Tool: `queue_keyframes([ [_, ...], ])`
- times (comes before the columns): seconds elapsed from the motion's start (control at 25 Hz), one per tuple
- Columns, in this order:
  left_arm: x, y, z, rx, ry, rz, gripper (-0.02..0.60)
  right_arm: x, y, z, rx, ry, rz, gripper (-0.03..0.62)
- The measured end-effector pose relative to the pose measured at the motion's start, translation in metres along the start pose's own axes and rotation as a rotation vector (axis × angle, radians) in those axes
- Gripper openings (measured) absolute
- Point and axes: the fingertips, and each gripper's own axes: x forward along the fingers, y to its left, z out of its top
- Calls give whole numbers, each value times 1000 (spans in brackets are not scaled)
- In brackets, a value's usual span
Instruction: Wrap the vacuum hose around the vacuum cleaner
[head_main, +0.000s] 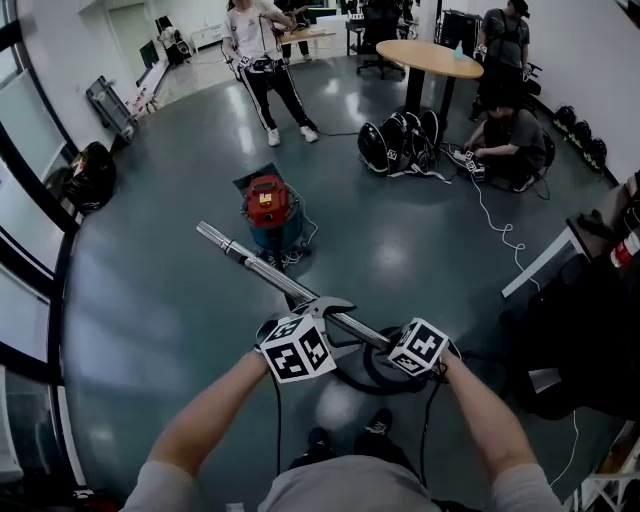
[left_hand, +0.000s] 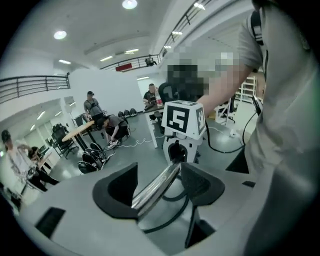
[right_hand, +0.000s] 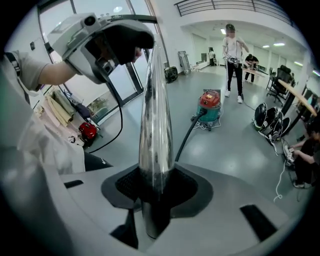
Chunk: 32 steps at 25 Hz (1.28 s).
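Our right gripper (head_main: 382, 345) pinching the metal tube (head_main: 265, 268), our left gripper (head_main: 322, 306) with jaws spread around the same tube, red vacuum cleaner (head_main: 268, 212) standing apart on the floor (head_main: 170, 300)

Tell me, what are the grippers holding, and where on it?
The right gripper clamps the metal vacuum tube near its hose end; the left gripper has its jaws open around the tube's middle.

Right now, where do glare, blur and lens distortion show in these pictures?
Head view: glare patches on the glossy floor; the fisheye lens bends the window frames. Right gripper view: bright streaks run along the metal tube. Left gripper view: its near end looks soft.
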Motion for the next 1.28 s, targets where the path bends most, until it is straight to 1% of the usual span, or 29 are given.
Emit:
queue_keyframes([
  [0.08, 15, 6, 0, 77, 96, -42, 265, -4, -9, -2, -27, 30, 15, 141],
  [0.16, 33, 8, -6, 137, 195, -91, 265, -7, -17, -2, -57, 52, 25, 141],
  [0.24, 49, 9, -15, 187, 282, -135, 265, -10, -24, 0, -90, 72, 28, 141],
  [0.32, 65, 10, -23, 228, 350, -168, 265, -14, -31, 0, -128, 96, 23, 141],
  [0.44, 83, 10, -36, 266, 428, -216, 265, -17, -36, -5, -191, 156, 17, 141],
  [0.56, 98, 8, -49, 259, 483, -264, 265, -18, -42, -7, -270, 214, 16, 141],
  [0.68, 106, 1, -61, 244, 520, -305, 265, -21, -45, -4, -334, 235, 17, 141],
  [0.8, 111, 0, -76, 237, 542, -297, 258, -22, -51, -1, -370, 237, 17, 141],
  [0.88, 114, 0, -81, 191, 527, -274, 147, -23, -57, 0, -392, 228, 18, 141],
  [0.92, 116, 0, -81, 164, 514, -264, 135, -23, -59, 0, -402, 223, 21, 141],
  [1.0, 119, 3, -81, 135, 498, -245, 133, -22, -63, 2, -425, 218, 23, 141],
  [1.16, 119, 15, -95, 133, 476, -221, 132, -10, -70, 15, -442, 202, -2, 143],
  [1.28, 117, 36, -107, 137, 442, -214, 132, -3, -83, 37, -436, 189, -69, 143],
])
